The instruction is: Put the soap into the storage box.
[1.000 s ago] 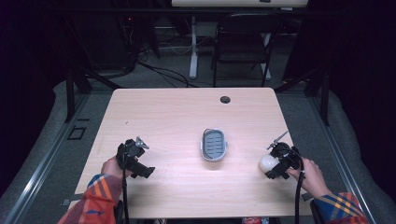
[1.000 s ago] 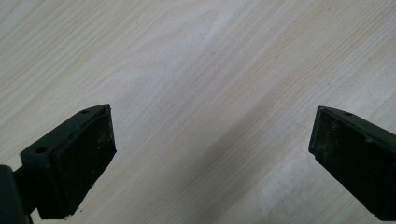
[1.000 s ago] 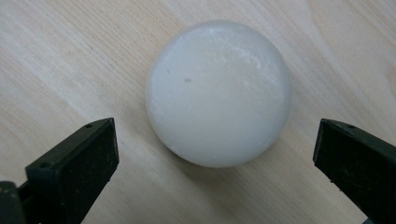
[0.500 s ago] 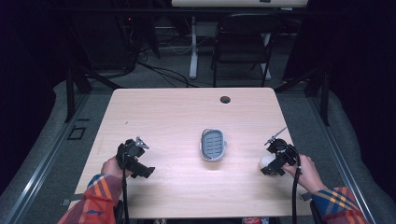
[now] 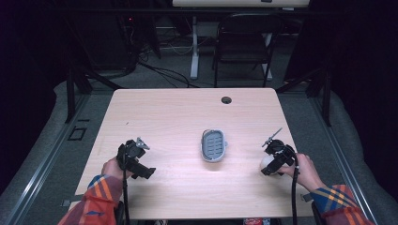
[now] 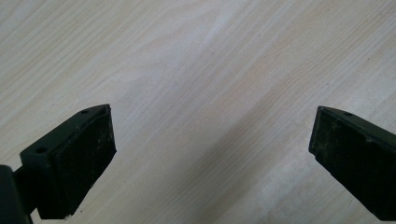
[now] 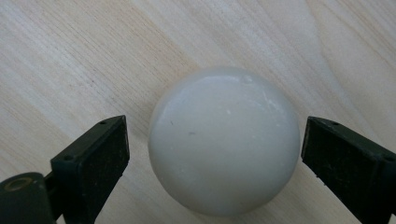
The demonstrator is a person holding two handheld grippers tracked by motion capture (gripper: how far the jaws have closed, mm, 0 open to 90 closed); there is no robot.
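A smooth white ball (image 7: 224, 140) rests on the wooden table, between the two jaws of my right gripper (image 7: 215, 135). The jaws stand wide apart on either side of the ball, with a small gap on each side. From above, the ball (image 5: 265, 162) shows partly under the right gripper (image 5: 273, 161) near the table's right edge. A grey oval dish with a ribbed inset (image 5: 214, 145) lies at the table's middle. My left gripper (image 5: 137, 161) is at the front left, and its jaws are open over bare wood (image 6: 212, 116).
The light wooden table (image 5: 178, 117) has a round cable hole (image 5: 226, 100) near its far edge. A dark chair (image 5: 244, 51) and a white desk leg (image 5: 194, 47) stand beyond the table. Cables trail from both grippers toward the front edge.
The right gripper has shifted over the white ball, which now sits between its open jaws. The left gripper has not moved.
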